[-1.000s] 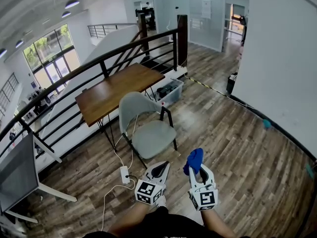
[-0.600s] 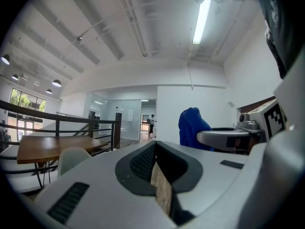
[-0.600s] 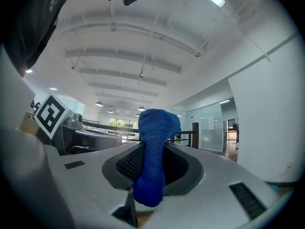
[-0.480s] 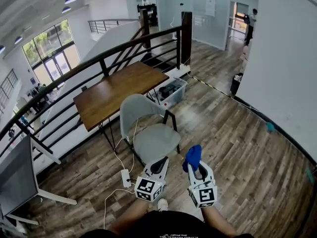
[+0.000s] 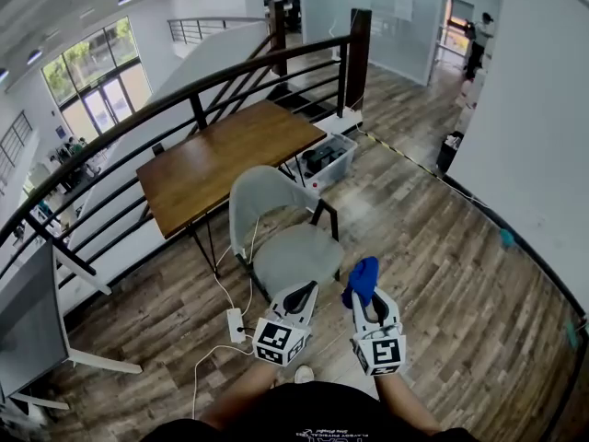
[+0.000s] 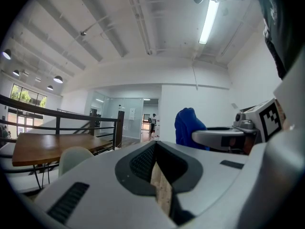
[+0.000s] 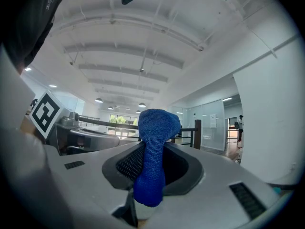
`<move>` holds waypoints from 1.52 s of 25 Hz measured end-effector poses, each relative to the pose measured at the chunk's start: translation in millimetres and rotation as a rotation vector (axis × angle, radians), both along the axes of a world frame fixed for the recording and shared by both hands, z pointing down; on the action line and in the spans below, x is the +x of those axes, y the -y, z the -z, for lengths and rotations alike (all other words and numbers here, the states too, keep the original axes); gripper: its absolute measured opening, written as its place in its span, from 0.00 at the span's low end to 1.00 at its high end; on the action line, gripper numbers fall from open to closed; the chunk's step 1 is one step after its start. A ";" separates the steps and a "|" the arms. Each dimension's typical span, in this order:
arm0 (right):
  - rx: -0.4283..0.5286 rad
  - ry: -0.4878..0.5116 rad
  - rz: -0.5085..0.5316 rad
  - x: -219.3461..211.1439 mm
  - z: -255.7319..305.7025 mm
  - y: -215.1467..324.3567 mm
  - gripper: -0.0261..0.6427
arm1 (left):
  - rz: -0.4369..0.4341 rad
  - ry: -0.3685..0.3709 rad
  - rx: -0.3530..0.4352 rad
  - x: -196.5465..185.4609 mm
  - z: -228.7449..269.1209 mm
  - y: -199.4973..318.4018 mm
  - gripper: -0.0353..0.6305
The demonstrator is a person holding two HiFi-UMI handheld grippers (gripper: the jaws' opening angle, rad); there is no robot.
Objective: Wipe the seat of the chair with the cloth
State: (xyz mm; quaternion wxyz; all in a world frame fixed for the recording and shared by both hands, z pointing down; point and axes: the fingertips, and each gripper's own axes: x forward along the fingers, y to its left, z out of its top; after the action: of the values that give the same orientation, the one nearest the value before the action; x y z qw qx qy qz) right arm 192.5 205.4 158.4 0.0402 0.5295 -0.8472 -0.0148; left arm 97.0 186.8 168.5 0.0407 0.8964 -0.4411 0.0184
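Both grippers sit closer to the chair [image 5: 276, 233] than they did 1 s ago, and the whole head view has shifted toward it. Then, a strip of wooden floor [image 5: 442, 274] showed between the gripper tips and the seat [image 5: 296, 254]. Now the left gripper [image 5: 304, 289] overlaps the seat's front edge in the head view, though its height above the seat cannot be told.

The right gripper [image 5: 366, 295] has its fingers [image 7: 209, 175] closed on the blue cloth [image 5: 361, 279]. In the right gripper view the cloth [image 7: 155, 151] is pinched low between the 2 fingers. It rises out of them as a bunched roll with a rounded top, standing above the tips. From the head view, the cloth is just off the seat's front right corner, over the floor and not touching the seat.

The left gripper's fingers [image 6: 109, 175] are together, with only a thin slit between them and nothing held. In that view the cloth [image 6: 188, 127] and the right gripper show just to its right.

The chair is pale grey-green with dark legs. It stands on the floor with its backrest [image 5: 260, 194] toward the near edge of a wooden table [image 5: 235, 155]. A clear plastic box [image 5: 324, 162] sits on the floor by the table's right end. A white power strip [image 5: 236, 324] with its cable lies on the floor left of the left gripper.
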 end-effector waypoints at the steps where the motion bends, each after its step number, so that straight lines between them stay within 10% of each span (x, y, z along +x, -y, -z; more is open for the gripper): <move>1: 0.004 0.000 0.002 -4.3 2.5 4.3 0.19 | 0.003 -0.004 0.005 -3.5 1.3 3.8 0.06; 38: -0.032 0.005 0.348 -67.7 -20.7 218.1 0.19 | 0.358 0.007 -0.061 -69.7 -25.6 182.2 0.06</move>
State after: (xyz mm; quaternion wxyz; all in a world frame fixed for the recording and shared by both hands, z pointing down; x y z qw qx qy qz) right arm 124.9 -12.7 179.1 0.0430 0.3741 -0.9264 -0.0068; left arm 27.2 4.6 194.1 0.0691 0.8018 -0.5929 0.0274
